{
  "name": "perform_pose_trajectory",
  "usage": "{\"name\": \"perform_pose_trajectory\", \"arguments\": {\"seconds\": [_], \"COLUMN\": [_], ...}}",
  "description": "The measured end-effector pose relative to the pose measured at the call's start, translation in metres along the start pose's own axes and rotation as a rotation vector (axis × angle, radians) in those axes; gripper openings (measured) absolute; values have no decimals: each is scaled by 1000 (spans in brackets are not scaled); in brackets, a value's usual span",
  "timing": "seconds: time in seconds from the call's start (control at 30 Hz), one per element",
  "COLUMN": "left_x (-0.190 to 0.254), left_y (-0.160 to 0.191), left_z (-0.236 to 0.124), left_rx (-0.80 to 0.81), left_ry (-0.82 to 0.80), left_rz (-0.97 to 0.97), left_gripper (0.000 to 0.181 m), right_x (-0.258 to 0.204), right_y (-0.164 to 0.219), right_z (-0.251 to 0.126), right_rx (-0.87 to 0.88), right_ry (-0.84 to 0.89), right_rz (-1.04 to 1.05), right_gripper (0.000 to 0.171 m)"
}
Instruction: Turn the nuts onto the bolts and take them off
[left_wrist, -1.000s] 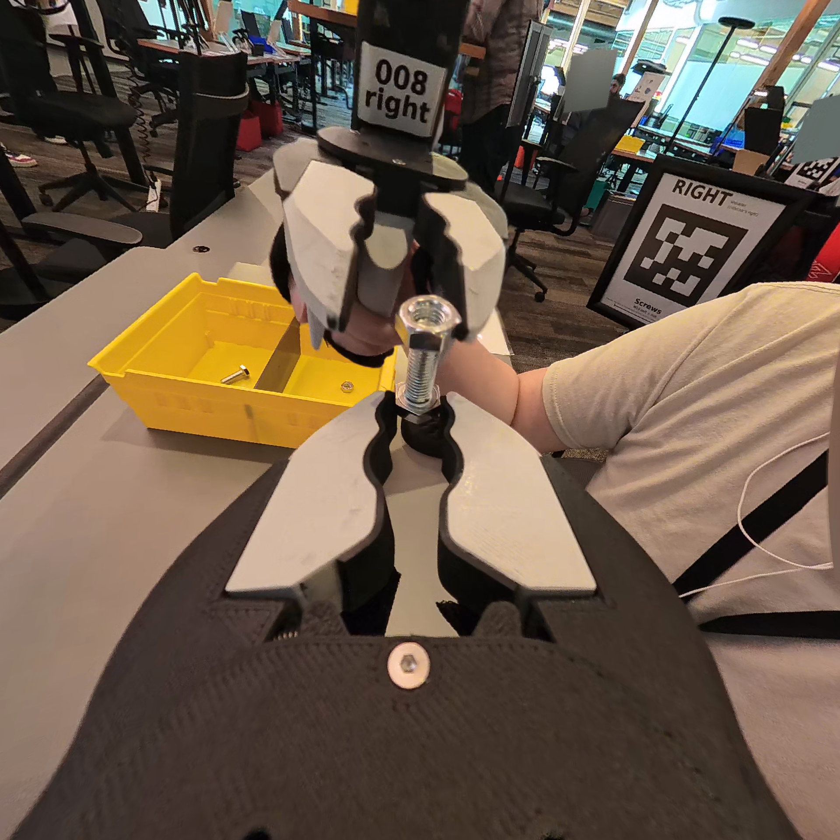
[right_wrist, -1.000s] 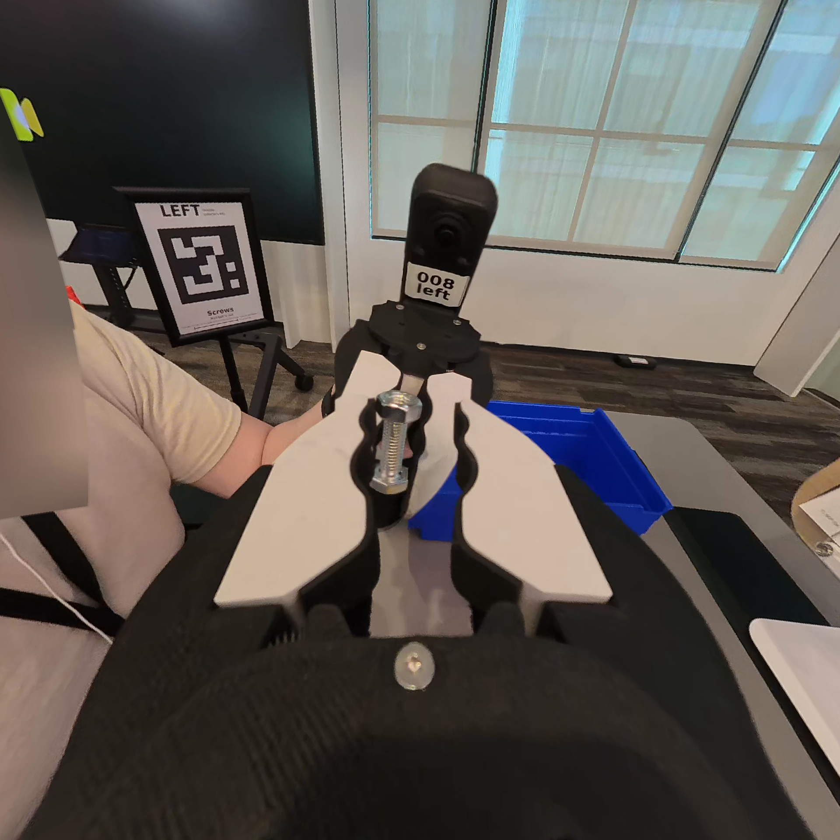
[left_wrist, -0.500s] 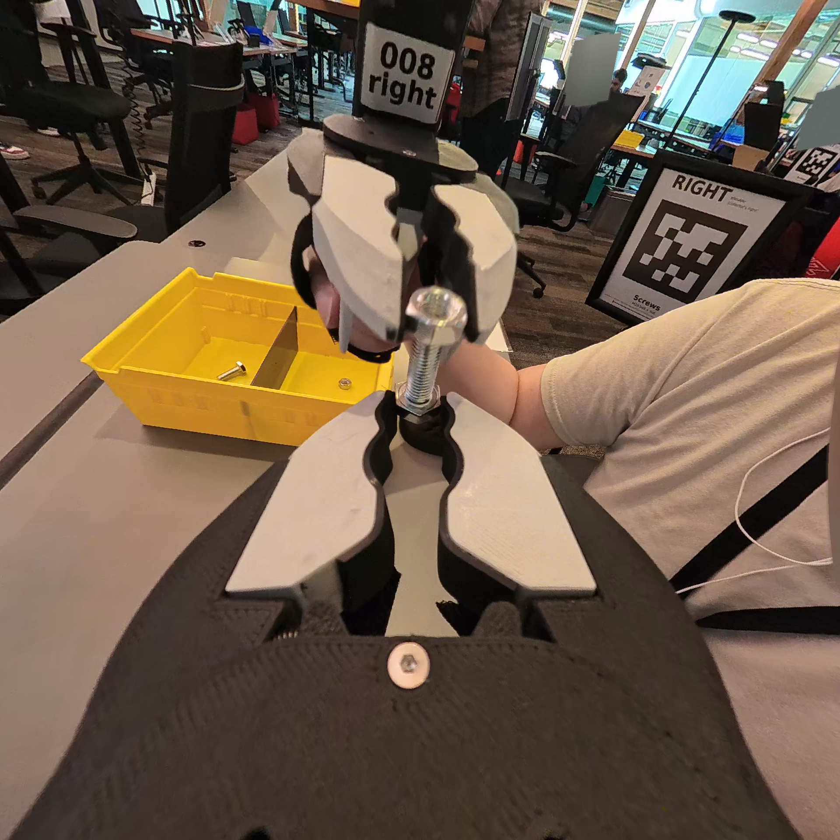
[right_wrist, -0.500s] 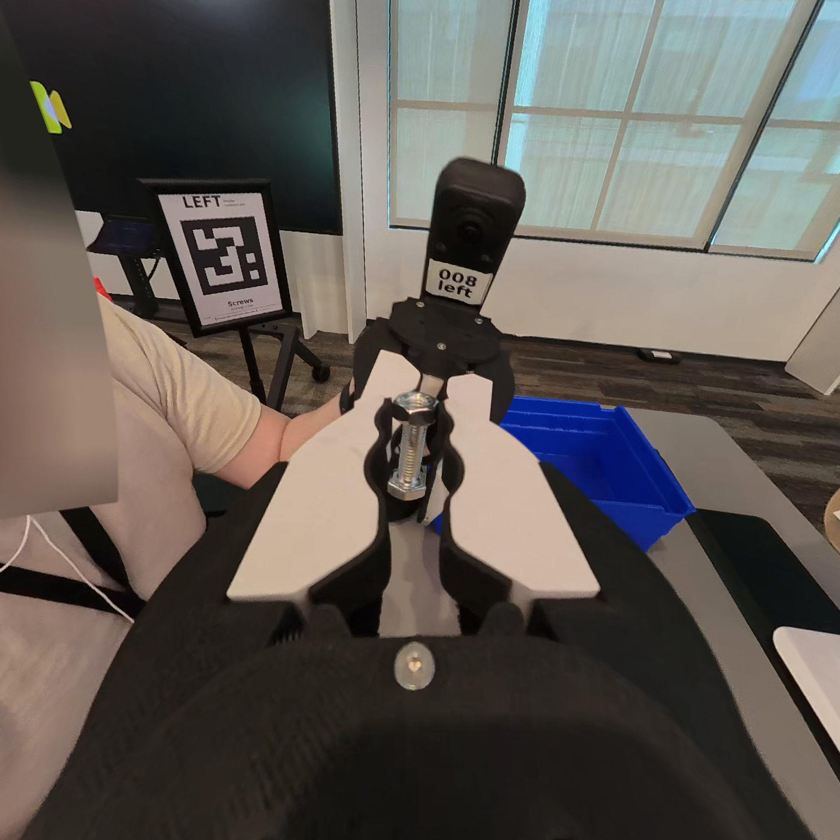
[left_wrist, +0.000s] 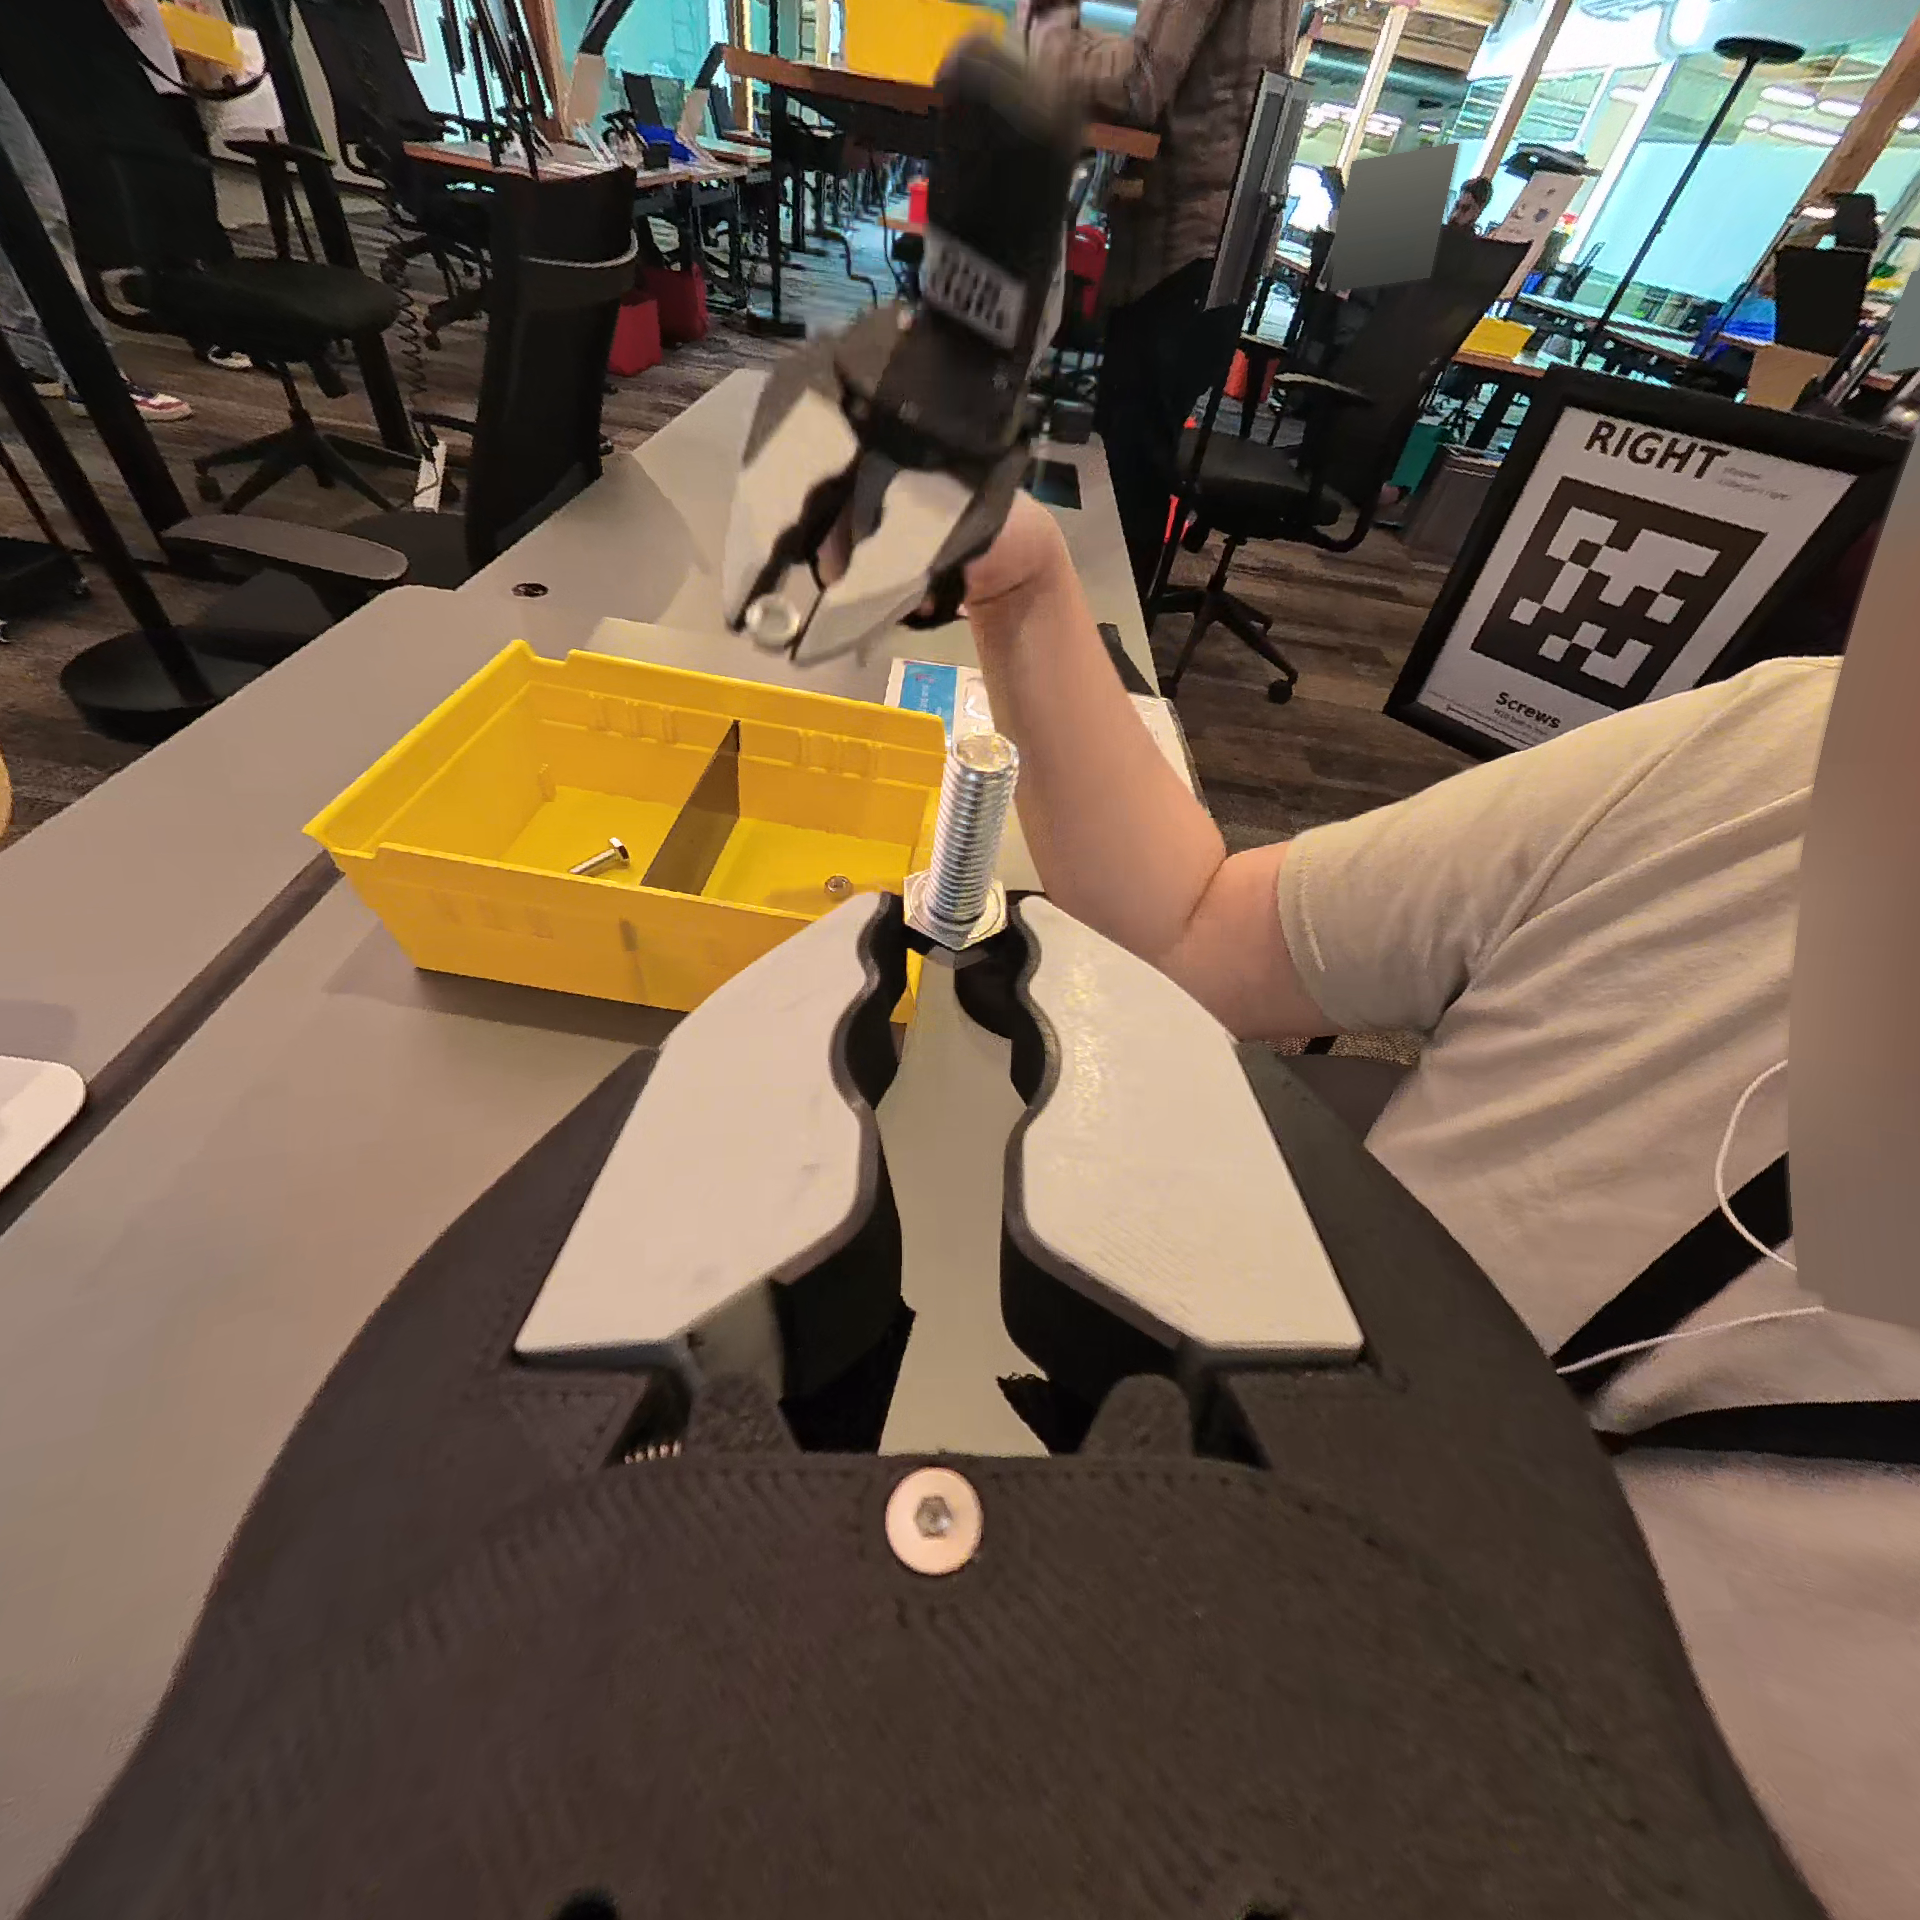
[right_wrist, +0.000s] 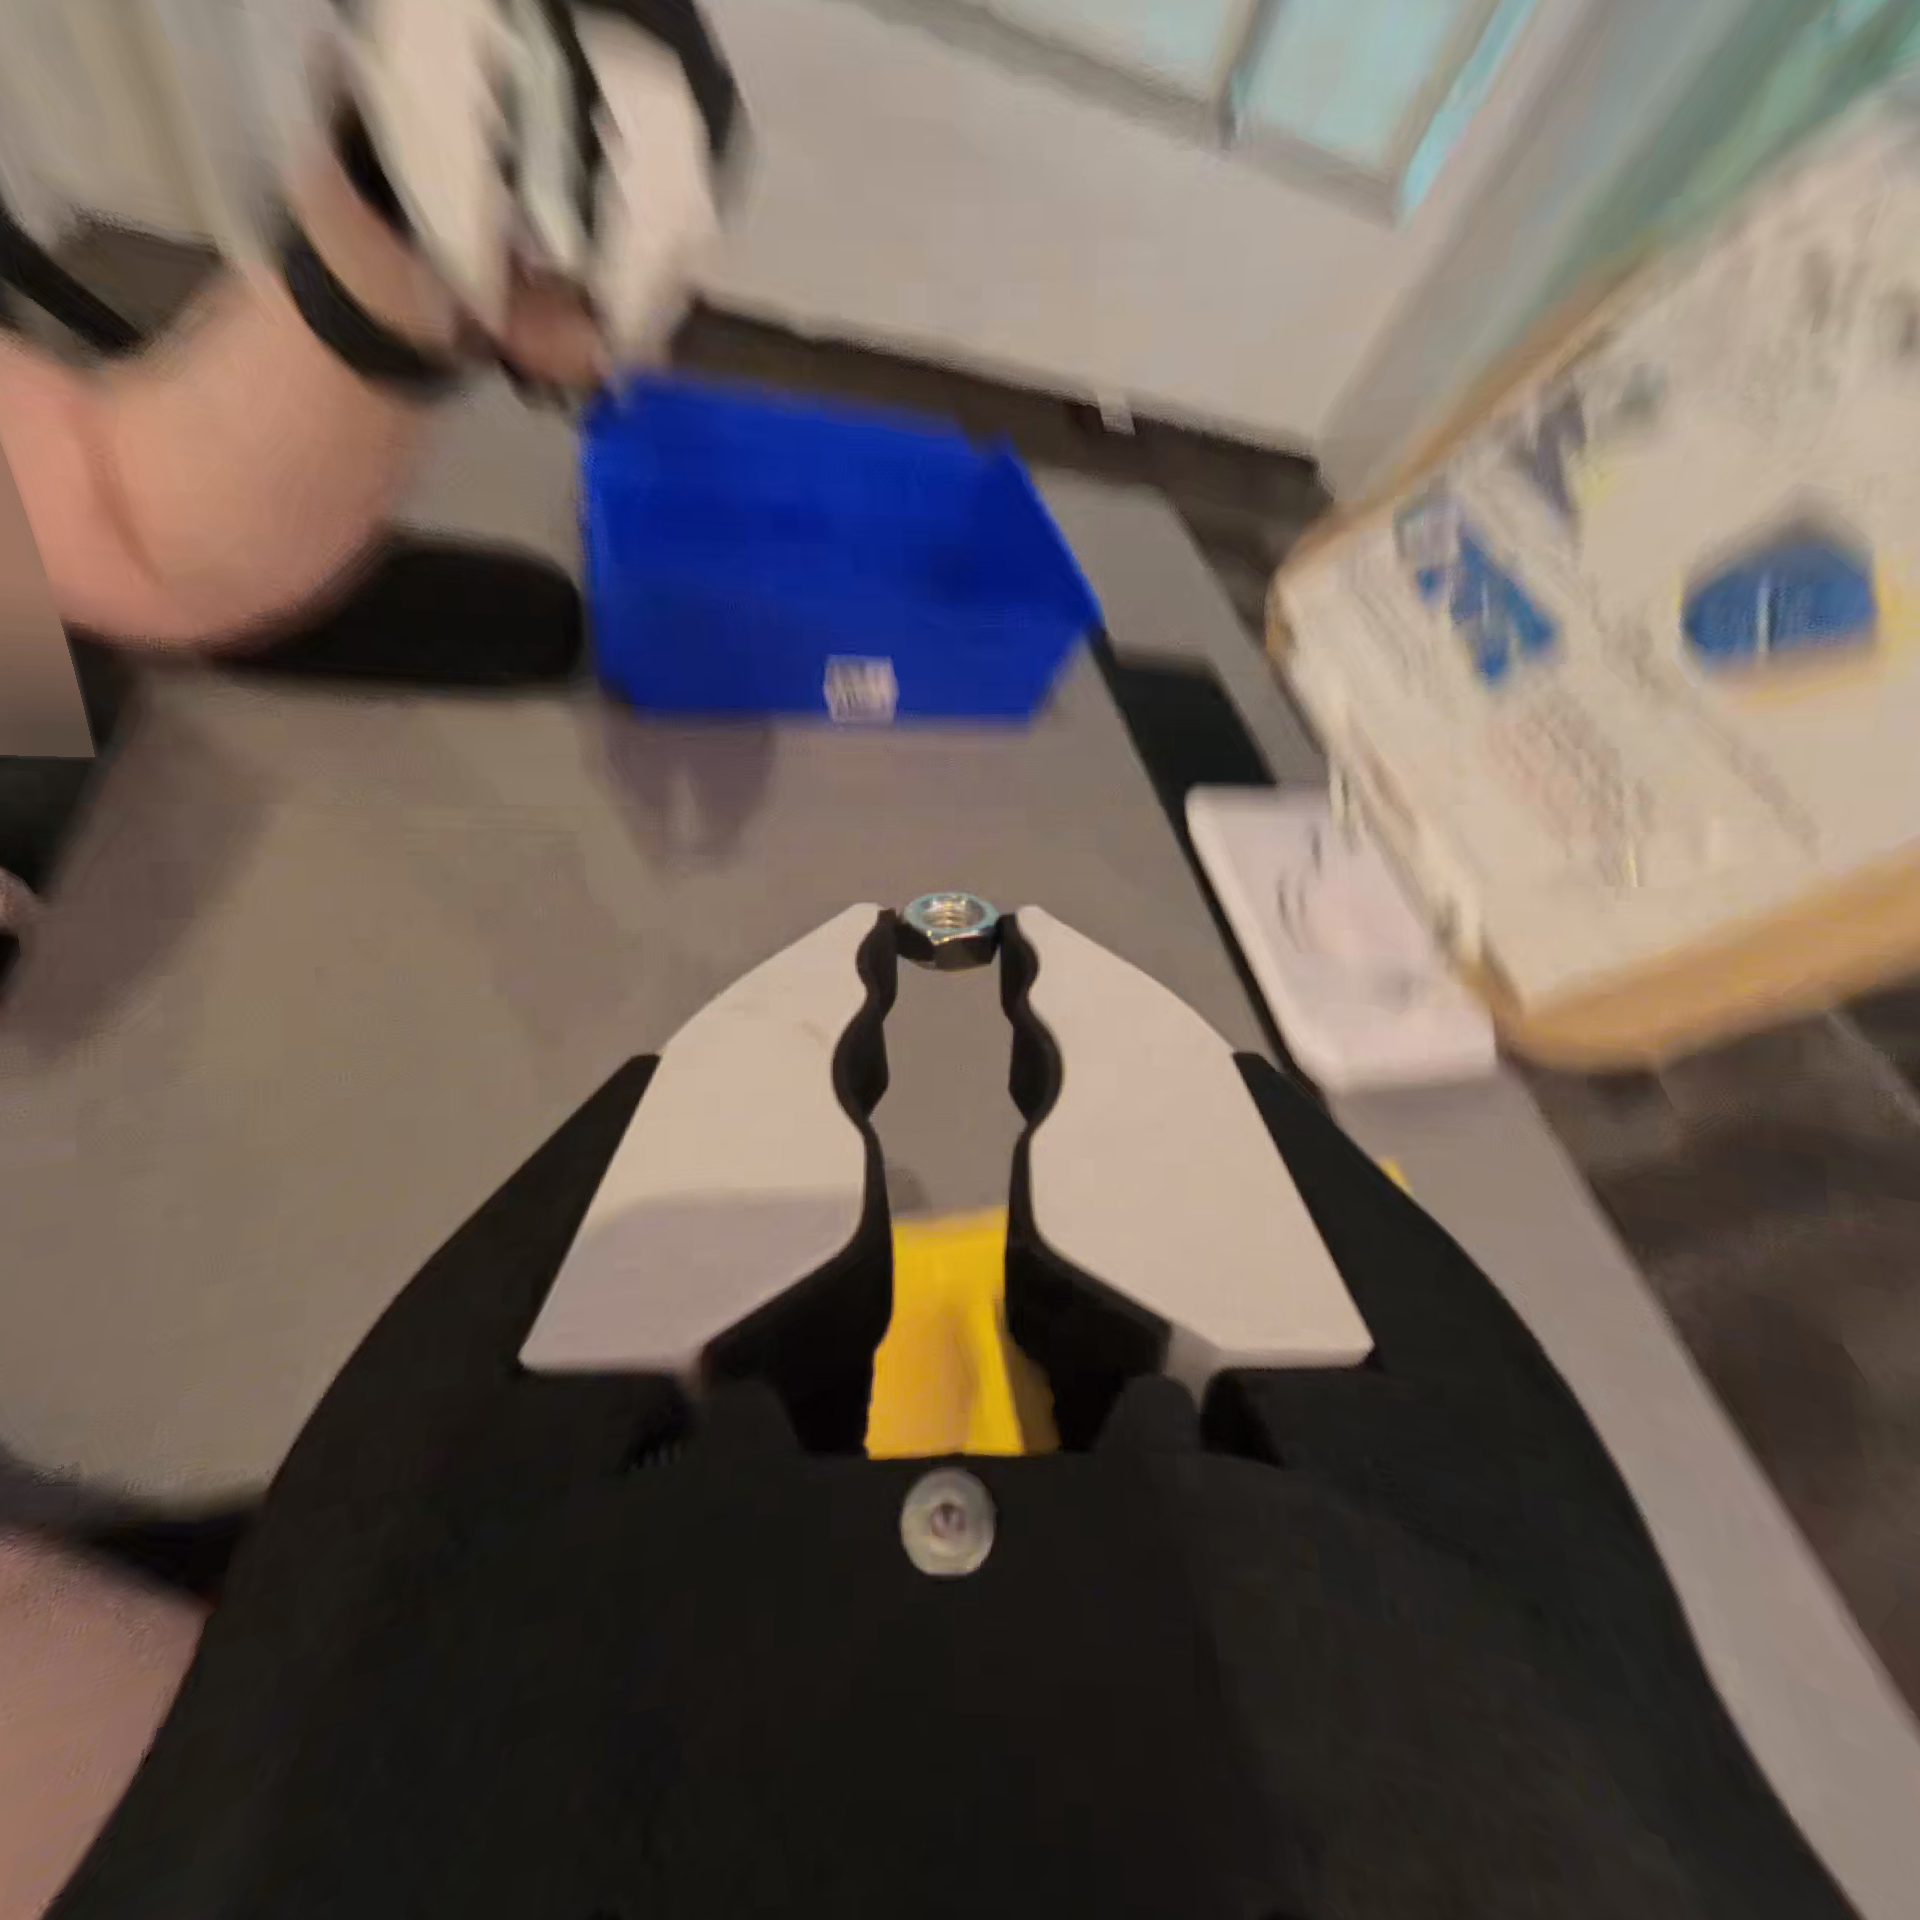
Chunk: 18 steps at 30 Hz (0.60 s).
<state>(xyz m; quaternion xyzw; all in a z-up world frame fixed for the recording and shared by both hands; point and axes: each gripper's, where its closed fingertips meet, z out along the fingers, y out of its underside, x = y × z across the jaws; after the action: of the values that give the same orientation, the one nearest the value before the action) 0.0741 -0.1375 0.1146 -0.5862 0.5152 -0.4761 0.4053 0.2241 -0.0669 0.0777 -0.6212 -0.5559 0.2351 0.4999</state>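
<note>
My left gripper (left_wrist: 951, 916) is shut on the hex head of a silver bolt (left_wrist: 966, 831), whose threaded shaft stands upright and bare. My right gripper (right_wrist: 948, 920) is shut on a silver nut (right_wrist: 948, 928) at its fingertips. In the left wrist view the right gripper (left_wrist: 777, 621) hangs tilted above the far rim of the yellow bin (left_wrist: 436, 883), up and left of the bolt and apart from it, with the nut (left_wrist: 774, 620) in its tips. The right wrist view is motion-blurred; the left gripper (right_wrist: 499, 177) is a smear at its top left.
The yellow bin has a divider, with a small bolt (left_wrist: 601, 858) on the left and a loose nut (left_wrist: 837, 885) on the right. A blue bin (right_wrist: 821, 561) stands farther along the grey table (left_wrist: 312, 1143). A cardboard box (right_wrist: 1621, 623) is at the right. The person's forearm (left_wrist: 1101, 831) is behind the bolt. One gripper's finger ends stand about 15 cm off the other's.
The nut has come off the top of the bolt. My right gripper has swung away up and left with it, over the yellow bin. My left gripper still holds the bolt.
</note>
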Motion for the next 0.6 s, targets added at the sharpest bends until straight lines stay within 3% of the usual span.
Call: {"name": "perform_pose_trajectory", "arguments": {"seconds": [0.13, 0.23, 0.4, 0.6], "left_x": [-1, -2, -1, -2], "left_y": [-2, -1, -1, -1], "left_z": [-4, -4, -4, -7], "left_rx": [11, 12, 11, 15], "left_ry": [2, 9, 9, 12], "left_rz": [-4, -17, -15, -16], "left_gripper": [18, 18, 18, 18], "right_x": [-12, -16, -25, -20], "right_y": [123, 172, 201, 197], "right_z": [-20, -17, -10, -14], "right_rx": [-373, -563, -703, -643], "right_ry": [-94, -131, -198, -179], "right_rz": [227, 358, 573, 685], "right_gripper": [20, 20, 20, 27]}}
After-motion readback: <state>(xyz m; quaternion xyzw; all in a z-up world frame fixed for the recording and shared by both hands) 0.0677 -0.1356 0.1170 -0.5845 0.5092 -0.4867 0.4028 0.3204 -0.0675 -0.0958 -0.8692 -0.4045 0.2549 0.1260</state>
